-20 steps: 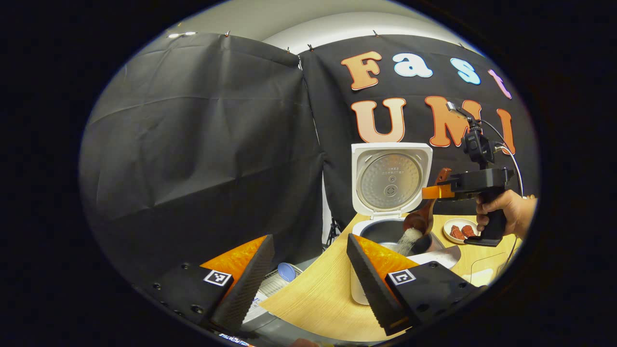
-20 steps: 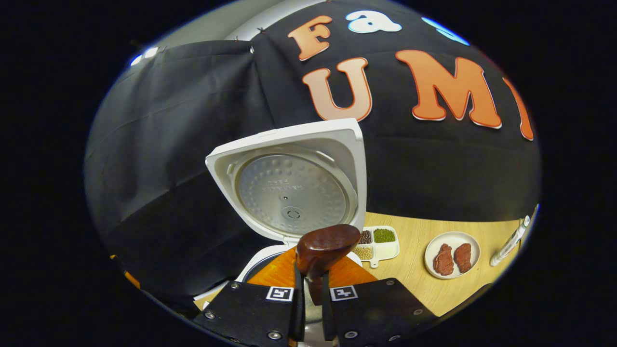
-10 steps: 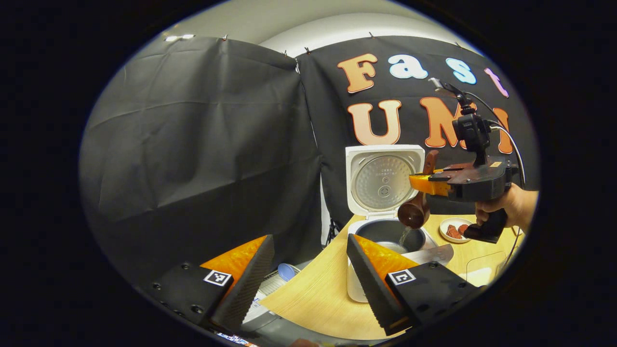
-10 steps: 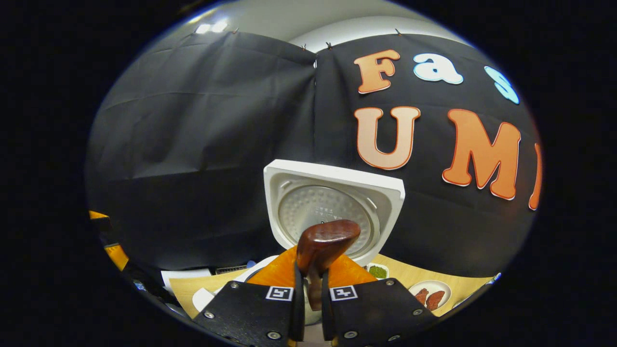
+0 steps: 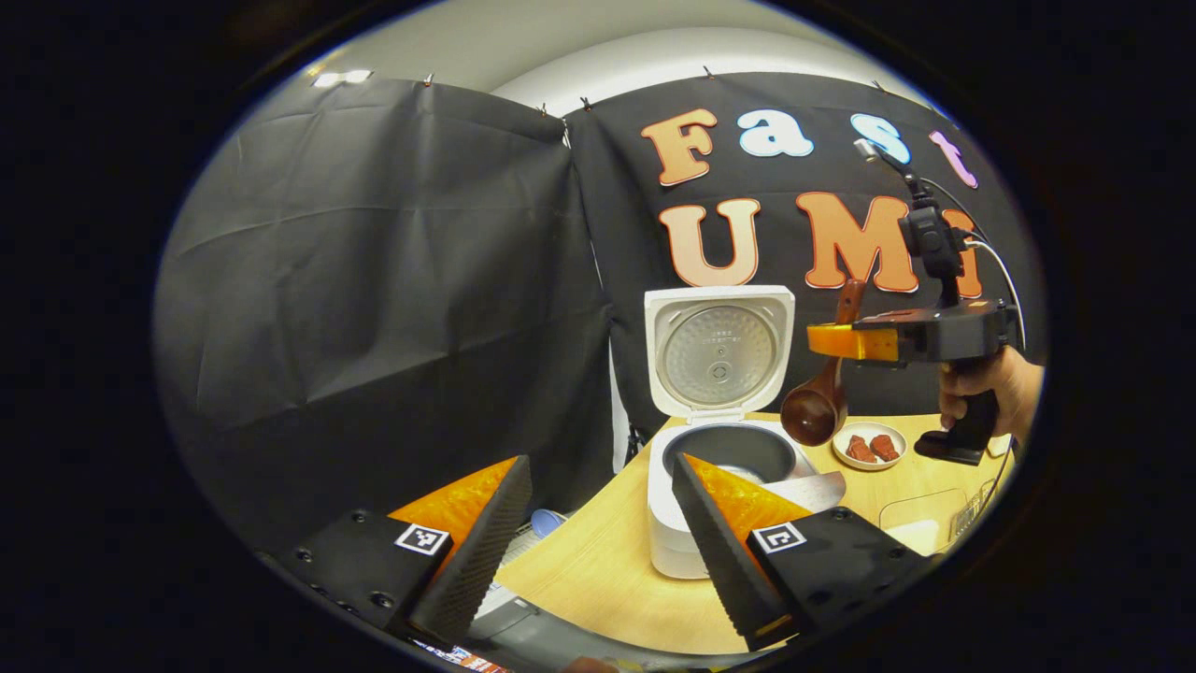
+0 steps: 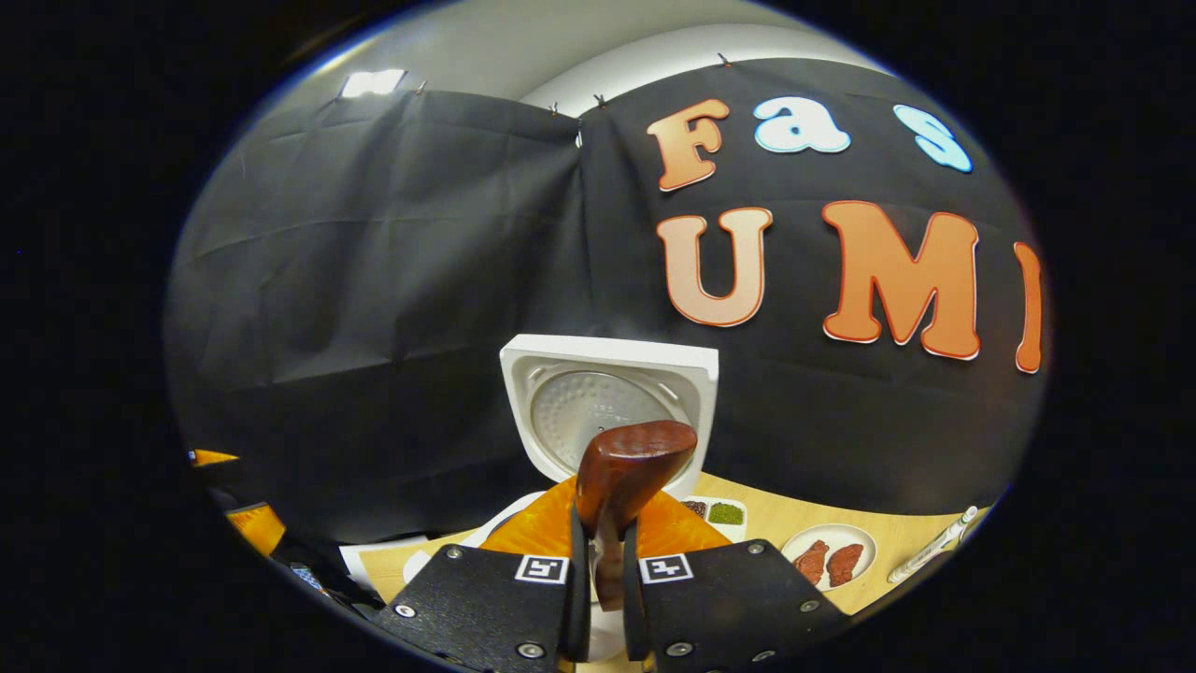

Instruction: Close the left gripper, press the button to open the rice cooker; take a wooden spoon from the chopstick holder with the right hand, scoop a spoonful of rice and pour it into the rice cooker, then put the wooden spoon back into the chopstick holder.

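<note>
The white rice cooker (image 5: 691, 509) stands on the wooden table with its lid (image 5: 718, 350) upright; its dark inner pot (image 5: 729, 451) is in sight. In the left gripper view my right gripper (image 5: 827, 340) hangs to the right of the cooker, above the table, shut on the handle of the dark wooden spoon (image 5: 815, 416), whose bowl hangs downward. In the right gripper view the spoon (image 6: 628, 472) stands between the shut fingers of my right gripper (image 6: 598, 561), with the cooker lid (image 6: 607, 407) behind it. My left gripper (image 5: 598, 505) is open, near the cooker's front left.
A small plate with red meat pieces (image 5: 869, 447) sits on the table to the right of the cooker; a divided tray of beans (image 6: 715, 512) and a white pen (image 6: 930, 559) lie nearby. A hand (image 5: 990, 388) holds the right gripper. The table's left edge (image 5: 561, 551) is near my left gripper.
The right gripper has lifted the spoon up and to the right, away from the pot. Rice was pouring from the spoon a second ago; none falls now.
</note>
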